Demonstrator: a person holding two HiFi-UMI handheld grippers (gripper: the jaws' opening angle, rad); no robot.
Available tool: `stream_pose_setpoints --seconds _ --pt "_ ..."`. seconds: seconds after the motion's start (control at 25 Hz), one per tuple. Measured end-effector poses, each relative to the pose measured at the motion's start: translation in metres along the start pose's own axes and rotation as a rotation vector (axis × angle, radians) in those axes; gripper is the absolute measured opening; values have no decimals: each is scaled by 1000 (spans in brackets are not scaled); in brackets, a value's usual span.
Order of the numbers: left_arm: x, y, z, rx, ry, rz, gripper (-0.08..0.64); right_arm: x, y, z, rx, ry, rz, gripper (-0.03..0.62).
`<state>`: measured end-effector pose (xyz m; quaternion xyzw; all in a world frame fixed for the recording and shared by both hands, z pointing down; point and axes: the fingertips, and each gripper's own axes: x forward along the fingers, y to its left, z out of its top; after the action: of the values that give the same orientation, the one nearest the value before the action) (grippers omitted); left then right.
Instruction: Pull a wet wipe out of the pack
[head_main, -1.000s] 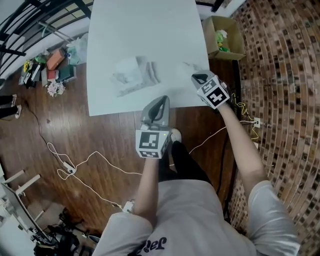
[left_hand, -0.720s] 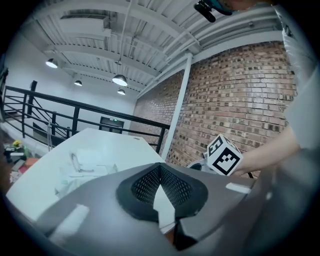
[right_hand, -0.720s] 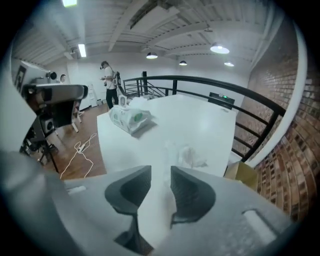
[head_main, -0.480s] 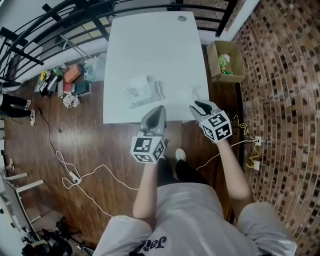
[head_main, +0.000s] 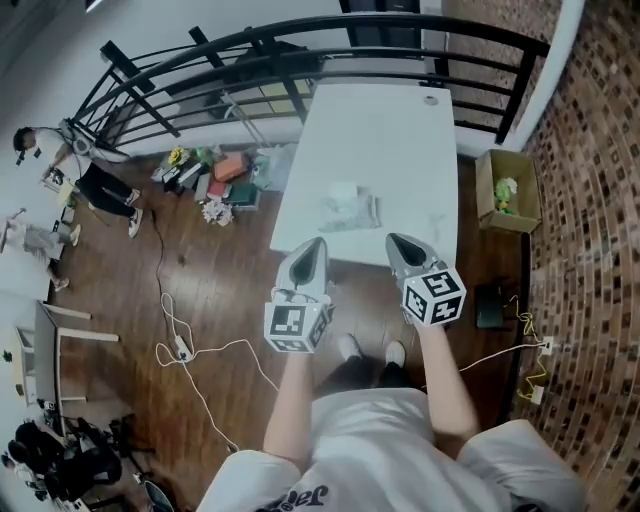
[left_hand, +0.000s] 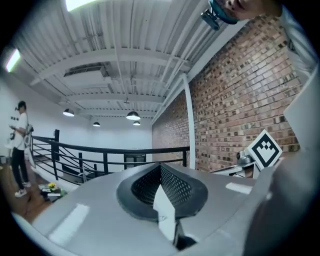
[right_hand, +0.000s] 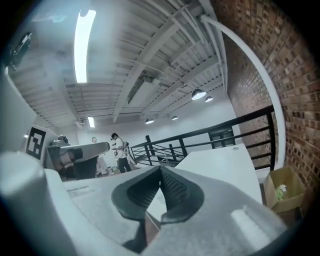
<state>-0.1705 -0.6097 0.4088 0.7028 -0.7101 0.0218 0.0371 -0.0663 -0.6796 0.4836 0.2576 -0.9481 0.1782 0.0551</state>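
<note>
Centrally, table (head_main: 390, 140): white top standing lengthwise away from the person, used below as the landmark.
Wet wipe pack (head_main: 358, 212): lies on the table's near half, toward its left side, with crumpled white material touching its left end; neither gripper touches it.
Loose sheet (head_main: 437, 217): a faint pale patch on the table's near right part, apart from the pack; too faint to tell more.
Left gripper (head_main: 315, 243): held in the air just short of the table's near edge; jaw tips meet, nothing gripped between them.
Right gripper (head_main: 395, 240): beside the left gripper, also just short of the table's near edge; its jaws have just been closing and now stand together, with nothing between them.
Cardboard box (head_main: 505, 190): on the floor just right of the table, open, with a small green and white thing inside.
Railing (head_main: 300, 40): black bars beyond the table's far end.
Floor clutter (head_main: 215, 175): mixed coloured items left of the table.
Bystander (head_main: 95, 175): standing well left of the table.
</note>
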Motion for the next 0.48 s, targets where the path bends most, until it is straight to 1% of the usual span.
stream_pose_setpoints --seconds 0.12,0.2,0.28,0.36,0.44,0.48 --pt "-34 0 4 8 -5 43 15 -14 34 -4 -8 3 45 -8" --pt "-54 -2 7 4 -16 42 15 -28 61 -9 -36 8 63 -8" --pt "-66 -5 17 12 -48 20 15 -36 81 -3 -70 -13 59 -8" --pt "-79 -11 26 39 -94 -16 17 -46 96 9 -101 -49 42 -8" --pt "-104 -17 23 64 -127 -46 15 -63 113 14 -123 -78 16 -8" --pt "-120 -19 20 64 -132 -52 15 -73 123 14 -128 -90 2 -8"
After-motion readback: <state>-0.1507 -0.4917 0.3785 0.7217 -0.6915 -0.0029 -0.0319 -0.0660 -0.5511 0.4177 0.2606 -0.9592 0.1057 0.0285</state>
